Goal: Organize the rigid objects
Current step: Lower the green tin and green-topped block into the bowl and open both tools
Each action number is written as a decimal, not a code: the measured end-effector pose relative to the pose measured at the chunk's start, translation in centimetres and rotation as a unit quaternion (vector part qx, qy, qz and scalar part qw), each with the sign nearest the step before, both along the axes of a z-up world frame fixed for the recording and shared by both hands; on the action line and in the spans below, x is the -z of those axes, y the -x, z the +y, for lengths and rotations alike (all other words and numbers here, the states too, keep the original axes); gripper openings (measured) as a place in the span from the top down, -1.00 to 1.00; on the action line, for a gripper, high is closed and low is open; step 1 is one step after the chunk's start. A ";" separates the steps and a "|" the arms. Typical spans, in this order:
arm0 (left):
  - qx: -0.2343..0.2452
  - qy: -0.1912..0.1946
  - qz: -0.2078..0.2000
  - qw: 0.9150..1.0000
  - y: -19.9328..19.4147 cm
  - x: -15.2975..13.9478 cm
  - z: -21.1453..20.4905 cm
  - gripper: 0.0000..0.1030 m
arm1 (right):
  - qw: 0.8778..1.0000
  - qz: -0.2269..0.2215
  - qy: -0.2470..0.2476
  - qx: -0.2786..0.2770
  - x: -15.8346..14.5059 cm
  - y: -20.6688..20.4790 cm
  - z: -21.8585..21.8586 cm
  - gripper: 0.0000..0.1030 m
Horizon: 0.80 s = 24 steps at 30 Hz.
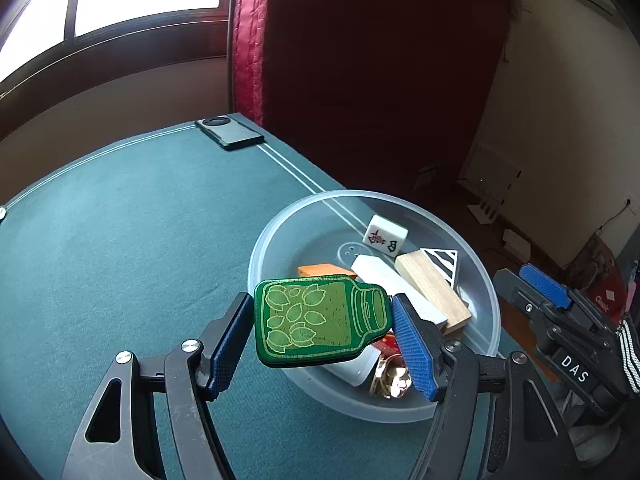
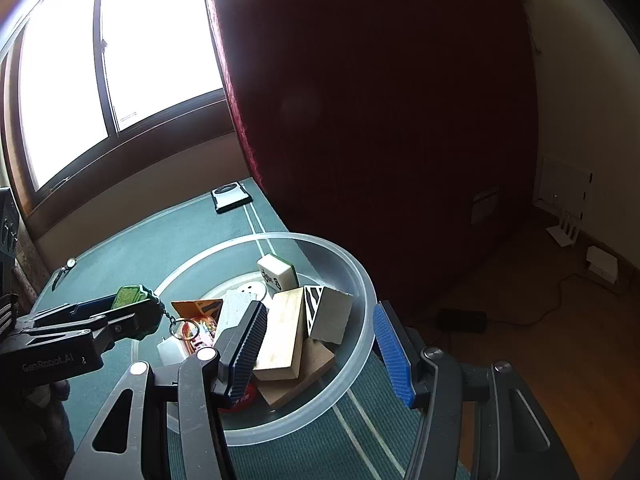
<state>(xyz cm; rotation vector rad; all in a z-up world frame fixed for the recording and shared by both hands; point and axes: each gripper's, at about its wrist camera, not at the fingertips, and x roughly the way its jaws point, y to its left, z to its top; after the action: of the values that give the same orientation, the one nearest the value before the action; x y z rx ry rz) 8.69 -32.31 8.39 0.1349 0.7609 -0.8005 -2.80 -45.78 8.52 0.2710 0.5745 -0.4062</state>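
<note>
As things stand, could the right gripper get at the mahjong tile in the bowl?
Probably yes. The right gripper is open and empty over the bowl, and the mahjong tile lies exposed at the far side, nothing on top; the wooden block sits in between.

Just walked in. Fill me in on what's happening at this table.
A person is sorting small rigid items into a clear plastic bowl on the green table. The left hand-held gripper grips a green jar-shaped keychain tag above the bowl's near edge. The right hand-held gripper is open and empty over the bowl, which holds blocks and a mahjong tile.
</note>
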 end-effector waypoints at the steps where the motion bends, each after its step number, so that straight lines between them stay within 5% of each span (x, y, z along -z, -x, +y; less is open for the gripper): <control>1: 0.006 0.003 0.000 1.000 0.0 0.0 -0.4 -0.37 | 1.000 0.000 -0.001 0.000 0.0 0.0 -0.1 -0.14; 24: -0.009 -0.001 0.017 1.000 -0.5 2.2 0.4 -0.38 | 1.000 0.007 -0.002 -0.012 0.5 0.0 0.5 -0.31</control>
<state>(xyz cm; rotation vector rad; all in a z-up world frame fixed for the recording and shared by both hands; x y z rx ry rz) 9.17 -31.89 6.16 0.1172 0.7936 -0.7865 -2.80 -45.27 8.05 0.2648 0.5909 -0.3849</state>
